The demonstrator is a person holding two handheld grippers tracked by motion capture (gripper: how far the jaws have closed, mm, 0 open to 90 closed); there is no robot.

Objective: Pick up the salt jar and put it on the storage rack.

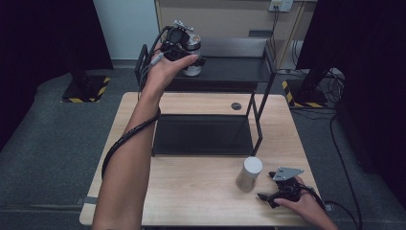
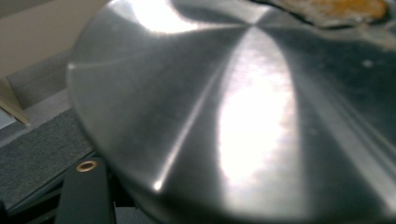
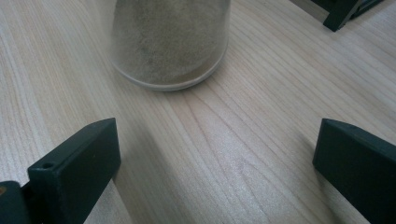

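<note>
The metal jar (image 1: 193, 52) stands on the top shelf of the black rack (image 1: 230, 67), toward twelve o'clock from where the person sits, with its shiny lid (image 2: 224, 116) close in front of the left gripper's camera. The left gripper (image 1: 184, 50) is raised up against that jar at the end of an outstretched forearm, with its cable running back along the arm. One black jaw sits at the lid's lower edge in the left gripper view; the other is hidden, so I cannot tell whether the jaws press on the jar or merely stand beside it.

Lower down, the rack's dark bottom shelf lies across the middle of the wooden table (image 1: 191, 191). At about five o'clock on the table stands a second jar (image 1: 249, 173), white-lidded, upright and holding pale powder. The right gripper (image 1: 275, 194) rests on the table just beside it, at its four o'clock side. Its jaws stand wide apart with only bare wood between them, and the powder jar sits just ahead of their tips, untouched.
</note>
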